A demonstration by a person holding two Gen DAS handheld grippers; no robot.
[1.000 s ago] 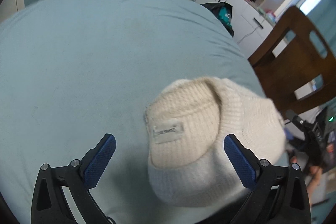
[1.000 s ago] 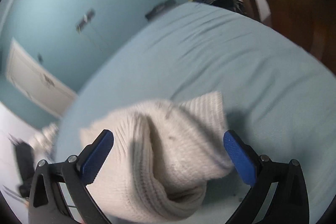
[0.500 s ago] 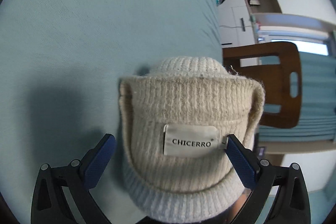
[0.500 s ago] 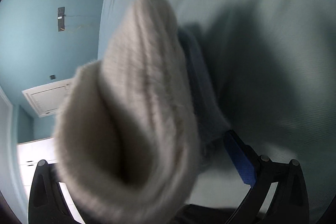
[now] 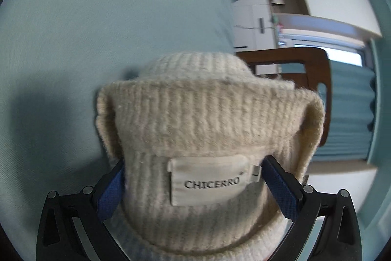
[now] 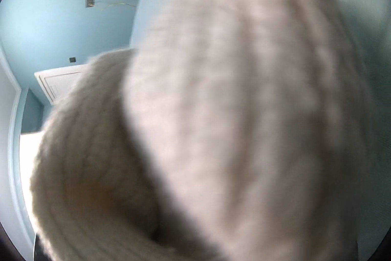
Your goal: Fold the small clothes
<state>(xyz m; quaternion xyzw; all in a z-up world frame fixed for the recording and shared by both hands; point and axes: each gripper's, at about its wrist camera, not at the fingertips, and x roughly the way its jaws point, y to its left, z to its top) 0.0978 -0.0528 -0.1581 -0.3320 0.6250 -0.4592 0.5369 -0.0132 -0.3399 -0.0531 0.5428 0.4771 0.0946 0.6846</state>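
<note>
Your left gripper [image 5: 193, 187] has closed in since a second ago: the two blue pads [image 5: 281, 190] now press on both sides of the cream knit hat [image 5: 202, 119], just beside its white label [image 5: 210, 179], where before they stood wide apart with the hat lying between them. So you now hold the hat, lifted near the camera, with its cuff turned over toward you.

Your right gripper is hidden, because the hat [image 6: 232, 102] now fills almost the whole right wrist view and is blurred; I cannot tell if those fingers are open or closed.

I judge that the pick-up is done and the fold itself is not yet made.

The blue bed cover [image 5: 110, 16] is free on the left and far side. Its right edge is close, with the wooden chair [image 5: 315, 70] just past it, so keep left.
</note>
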